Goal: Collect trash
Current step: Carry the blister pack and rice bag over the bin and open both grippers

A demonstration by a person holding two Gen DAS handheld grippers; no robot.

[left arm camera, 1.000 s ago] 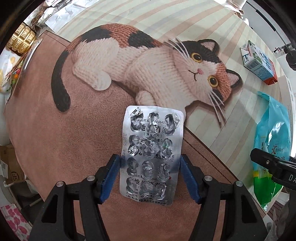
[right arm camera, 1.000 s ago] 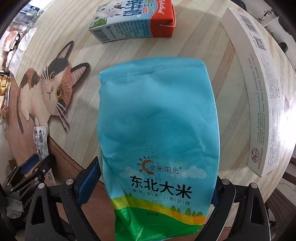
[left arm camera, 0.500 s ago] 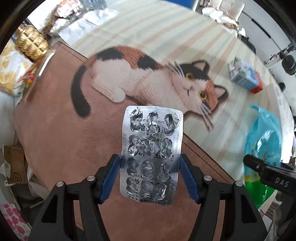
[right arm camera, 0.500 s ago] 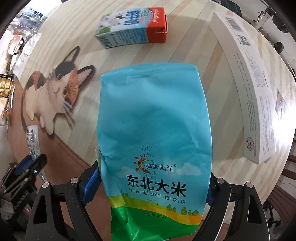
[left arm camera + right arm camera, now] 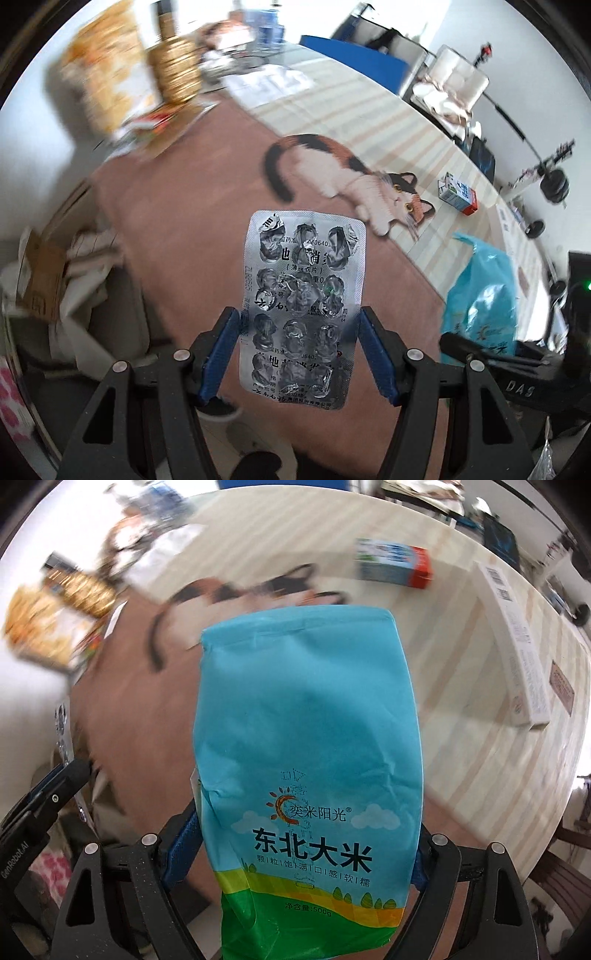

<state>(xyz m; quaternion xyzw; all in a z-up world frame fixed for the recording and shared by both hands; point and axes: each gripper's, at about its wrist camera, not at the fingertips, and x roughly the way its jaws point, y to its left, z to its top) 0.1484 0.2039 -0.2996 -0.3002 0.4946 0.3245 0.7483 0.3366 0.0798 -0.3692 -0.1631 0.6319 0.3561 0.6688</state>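
My left gripper (image 5: 300, 350) is shut on an empty silver pill blister pack (image 5: 301, 295), held up well above the table. My right gripper (image 5: 306, 834) is shut on a blue and green rice bag (image 5: 306, 731), also lifted clear of the table. The bag also shows at the right of the left wrist view (image 5: 484, 295). The left gripper with its blister pack shows at the left edge of the right wrist view (image 5: 55, 790).
A table with a cat mat (image 5: 332, 173) and a brown cloth (image 5: 177, 236). A milk carton (image 5: 395, 568) and a long white box (image 5: 513, 642) lie on it. Gold tins and snack packs (image 5: 147, 74) stand far left. A bin with cardboard (image 5: 44, 280) sits below the table's left edge.
Both grippers have risen and pulled back from the table with their items; the table now looks farther away and the views tilt toward the room.
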